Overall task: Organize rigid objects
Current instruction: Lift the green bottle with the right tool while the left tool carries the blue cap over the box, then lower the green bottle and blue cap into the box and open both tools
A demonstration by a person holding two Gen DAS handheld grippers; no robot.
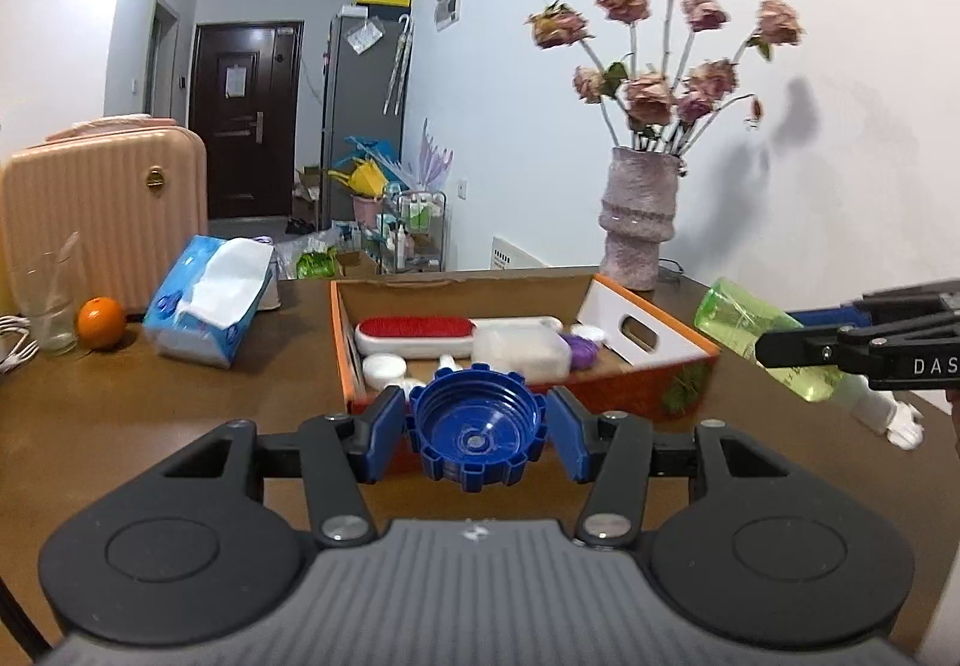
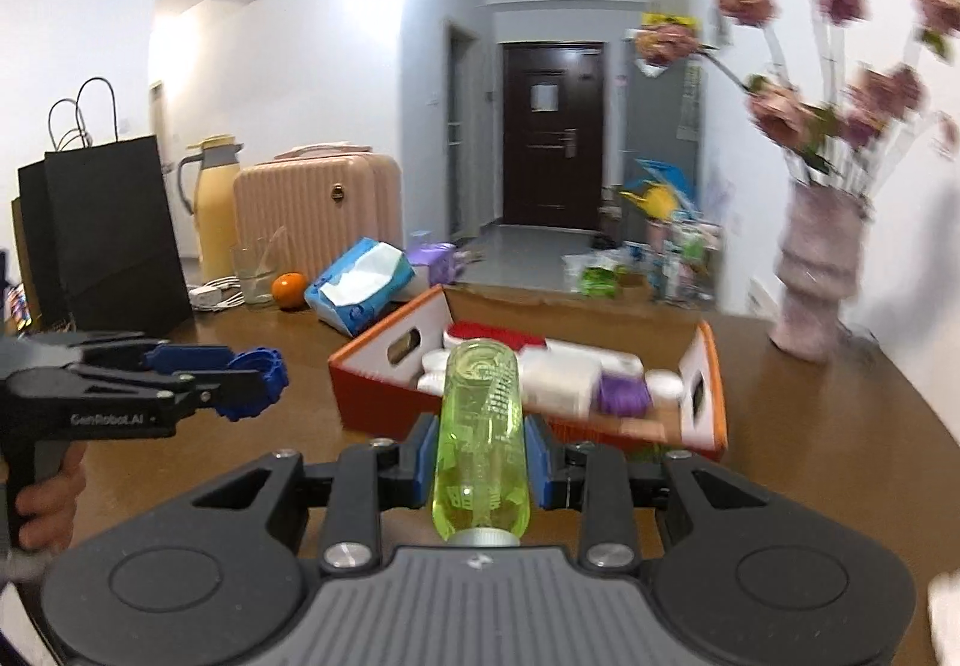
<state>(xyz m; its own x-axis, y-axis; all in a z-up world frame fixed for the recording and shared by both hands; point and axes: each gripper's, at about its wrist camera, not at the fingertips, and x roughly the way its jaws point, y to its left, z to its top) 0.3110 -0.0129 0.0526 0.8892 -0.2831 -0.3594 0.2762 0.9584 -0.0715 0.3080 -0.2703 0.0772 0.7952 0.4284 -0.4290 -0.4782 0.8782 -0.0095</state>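
Left gripper [image 1: 477,429]: closed down on the blue screw cap [image 1: 477,435], blue pads pinching its ribbed rim on both sides, open face turned back at the camera.
Right gripper [image 2: 480,447]: clamped round the green translucent bottle [image 2: 480,426], silver neck end back near the palm.
Bottle's long axis: running straight out along the fingers, base pointing at the box.
Cardboard box [image 1: 654,333]: dead ahead of both grippers on the brown table [image 1: 150,414], already holding a red-topped brush [image 1: 414,336], white containers and a purple piece.
Who's nearer: looks like the left. In its view the cap hangs just short of the box's near wall, while the right-hand bottle sits off to the side.
Next call: probably a short forward carry over that near wall, then let go.
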